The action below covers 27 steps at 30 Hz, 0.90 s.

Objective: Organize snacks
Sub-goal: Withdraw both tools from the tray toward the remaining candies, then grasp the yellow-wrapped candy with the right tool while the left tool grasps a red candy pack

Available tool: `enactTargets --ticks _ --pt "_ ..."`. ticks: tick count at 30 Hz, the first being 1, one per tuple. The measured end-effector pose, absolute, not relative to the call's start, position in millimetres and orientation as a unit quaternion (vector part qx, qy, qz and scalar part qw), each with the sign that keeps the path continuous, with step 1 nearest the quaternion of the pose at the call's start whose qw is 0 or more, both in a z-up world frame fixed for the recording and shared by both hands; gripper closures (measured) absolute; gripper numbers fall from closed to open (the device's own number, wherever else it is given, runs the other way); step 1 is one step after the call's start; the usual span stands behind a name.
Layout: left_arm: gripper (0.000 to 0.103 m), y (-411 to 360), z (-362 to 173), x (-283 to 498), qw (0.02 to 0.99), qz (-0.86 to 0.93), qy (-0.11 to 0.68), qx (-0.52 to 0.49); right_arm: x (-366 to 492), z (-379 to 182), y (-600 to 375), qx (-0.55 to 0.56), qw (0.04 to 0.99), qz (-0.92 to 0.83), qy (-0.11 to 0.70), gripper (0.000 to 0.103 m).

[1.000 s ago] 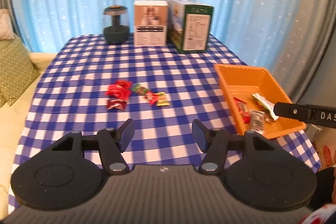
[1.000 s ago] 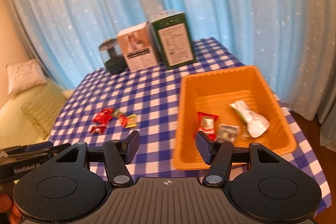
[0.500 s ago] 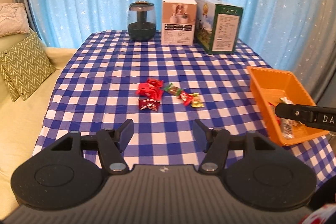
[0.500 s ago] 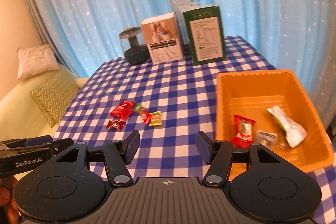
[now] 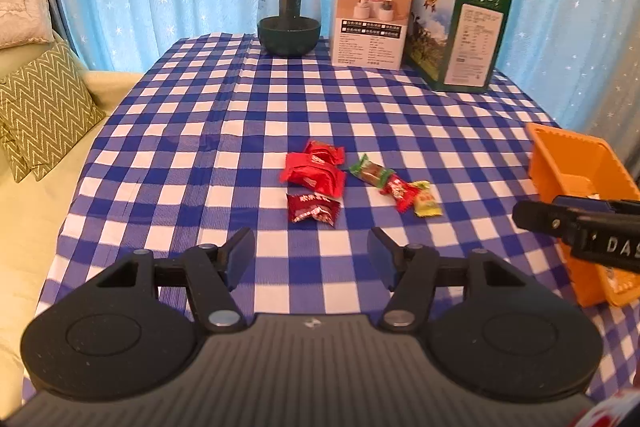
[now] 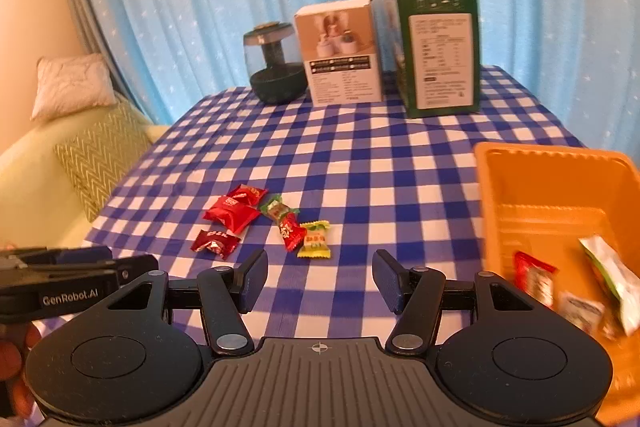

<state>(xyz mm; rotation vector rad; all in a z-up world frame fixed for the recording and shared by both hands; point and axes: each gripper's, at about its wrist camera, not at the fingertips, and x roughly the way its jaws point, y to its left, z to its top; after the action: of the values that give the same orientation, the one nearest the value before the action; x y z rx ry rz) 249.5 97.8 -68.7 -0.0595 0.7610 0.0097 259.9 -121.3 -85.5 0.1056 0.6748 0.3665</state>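
Observation:
Several wrapped snacks lie mid-table on the blue checked cloth: two red packets [image 5: 316, 169], a dark red one [image 5: 313, 209], a green candy [image 5: 370, 171], a red candy [image 5: 400, 191] and a yellow candy [image 5: 427, 204]. They also show in the right wrist view, the red packets [image 6: 234, 207] and the yellow candy [image 6: 316, 239] among them. An orange bin [image 6: 560, 187] at the right holds three snacks, one a red packet [image 6: 534, 277]. My left gripper [image 5: 311, 257] is open and empty, just short of the dark red packet. My right gripper [image 6: 320, 277] is open and empty, near the yellow candy.
At the table's back stand a dark glass jar [image 5: 289, 21], a white box [image 5: 370, 23] and a green box [image 5: 456, 39]. A sofa with a chevron cushion [image 5: 40, 111] lies left of the table. The orange bin [image 5: 576, 179] sits at the right edge.
Both grippers have swung left, from facing the orange bin to facing the loose snacks, and come closer to them. Both stay open and empty.

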Motion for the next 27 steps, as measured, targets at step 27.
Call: enactTargets --ticks 27 --pt "0.044 119.3 -111.2 321.4 0.916 0.014 0.399 -0.043 355.0 -162.3 -72.3 -0.002 0.913 0.195 0.358 0.068"
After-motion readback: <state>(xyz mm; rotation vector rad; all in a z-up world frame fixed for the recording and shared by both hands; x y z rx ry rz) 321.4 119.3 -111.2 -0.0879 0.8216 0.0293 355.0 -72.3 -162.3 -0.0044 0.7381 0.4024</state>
